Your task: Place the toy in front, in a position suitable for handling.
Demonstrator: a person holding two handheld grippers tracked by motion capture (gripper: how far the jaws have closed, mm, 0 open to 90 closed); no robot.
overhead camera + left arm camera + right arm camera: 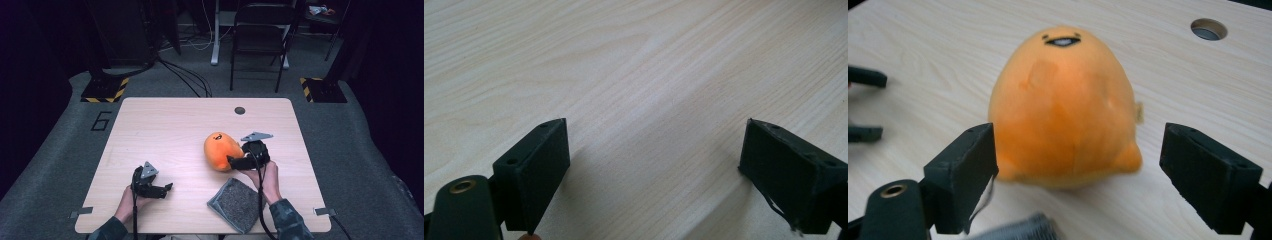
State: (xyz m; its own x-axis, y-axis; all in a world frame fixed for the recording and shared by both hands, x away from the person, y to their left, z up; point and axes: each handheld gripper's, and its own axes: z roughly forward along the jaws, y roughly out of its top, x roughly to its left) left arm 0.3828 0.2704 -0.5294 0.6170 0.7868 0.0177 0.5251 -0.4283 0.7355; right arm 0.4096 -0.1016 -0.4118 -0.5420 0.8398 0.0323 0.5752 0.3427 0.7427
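Orange egg-shaped plush (222,151) lies on the table's right half.

Bright tabletop, dark surroundings (slight blur)

one overhead camera, two riding on the claws.

the high view looks forward and down over the whole tabletop (165,125) from the person's side. the left claw view skims bare wood up close; the right claw view faces the orange plush (1063,105) at close range, shared with the high view.
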